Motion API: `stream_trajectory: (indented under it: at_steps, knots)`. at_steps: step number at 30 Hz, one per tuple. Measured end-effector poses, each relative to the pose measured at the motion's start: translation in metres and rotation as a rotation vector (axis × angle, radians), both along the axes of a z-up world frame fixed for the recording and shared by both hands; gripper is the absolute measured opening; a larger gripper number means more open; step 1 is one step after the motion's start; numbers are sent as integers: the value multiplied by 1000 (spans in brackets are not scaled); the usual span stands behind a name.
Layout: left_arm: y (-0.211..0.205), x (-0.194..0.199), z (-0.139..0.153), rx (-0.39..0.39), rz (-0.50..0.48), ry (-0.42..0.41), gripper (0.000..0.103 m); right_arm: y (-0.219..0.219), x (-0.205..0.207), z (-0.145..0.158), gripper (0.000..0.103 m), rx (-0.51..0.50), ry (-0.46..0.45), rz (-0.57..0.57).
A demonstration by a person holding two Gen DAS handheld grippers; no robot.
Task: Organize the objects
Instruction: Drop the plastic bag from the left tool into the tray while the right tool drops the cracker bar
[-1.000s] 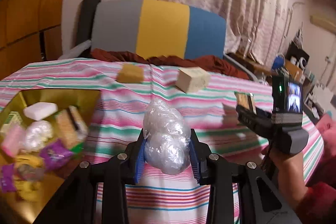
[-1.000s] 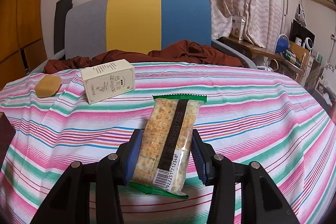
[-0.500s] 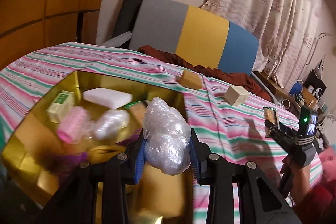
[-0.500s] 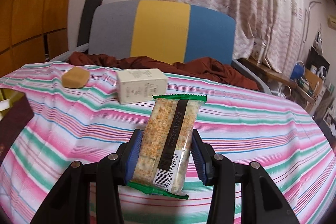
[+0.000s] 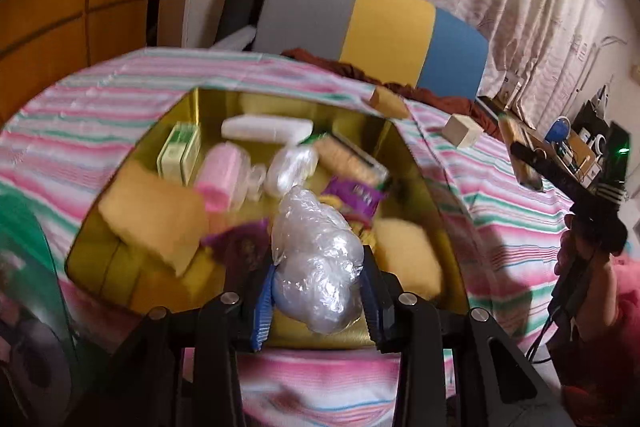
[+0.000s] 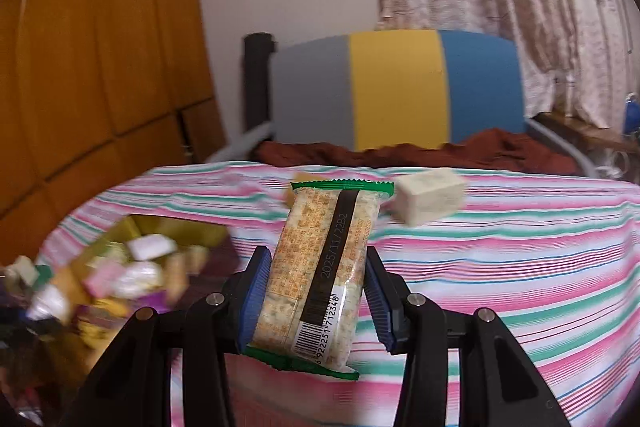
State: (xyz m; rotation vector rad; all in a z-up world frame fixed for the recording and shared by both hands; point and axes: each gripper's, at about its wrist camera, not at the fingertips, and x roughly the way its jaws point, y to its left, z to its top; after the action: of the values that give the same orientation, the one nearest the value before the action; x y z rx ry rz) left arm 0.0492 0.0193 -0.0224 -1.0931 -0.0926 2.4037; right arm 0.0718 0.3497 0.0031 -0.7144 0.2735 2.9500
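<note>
- Left gripper (image 5: 318, 293) clamps the clear plastic bundle (image 5: 320, 267), directly over the gold box (image 5: 420, 179) — nearer hand.
- Right gripper (image 6: 316, 301) grips the cracker pack (image 6: 320, 267), long axis pointing away; box down-left.

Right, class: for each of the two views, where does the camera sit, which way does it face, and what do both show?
Left wrist: on the left gripper, looking down into the gold tray; its fingers pinch a clear plastic bundle; the right gripper shows too.
Right wrist: on that gripper, facing across the striped cloth, pinching a cracker packet.
Shared: tray, cream box, striped chair.
</note>
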Motion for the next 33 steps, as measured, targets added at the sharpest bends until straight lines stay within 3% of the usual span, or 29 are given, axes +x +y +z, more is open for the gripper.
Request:
stream_trajectory:
  at_steps: [6,7,8,10,15,18,22,29,33]
  knots:
    - [-5,-8,-15,-18,26,-85,40,-44,-2,8,46,-23,16,108]
    - [-5,-7,-15,-20,24,-73,50,-49,-3,10,46,-27,16,118]
    - [-4,-6,-13,-29,20,-63,72,-52,-3,10,46,-31,16,126]
    - [-5,-1,-7,-7,22,-27,86,-57,-5,12,46,-43,13,137]
    - [-10,-2,2,-28,68,21,86,-63,-10,8,46,-79,-17,157]
    - [-18,-8,0,-9,131,-16,87,-68,-16,1,46,-115,-54,182]
    - [-19,-19,1,30,218,-57,97,-82,-33,-8,46,-125,-129,241]
    - [-5,-21,5,-33,227,22,101,-114,-81,-22,46,-128,-275,337]
    - [-11,-23,5,-15,241,14,103,-125,-112,-30,46,-107,-337,335]
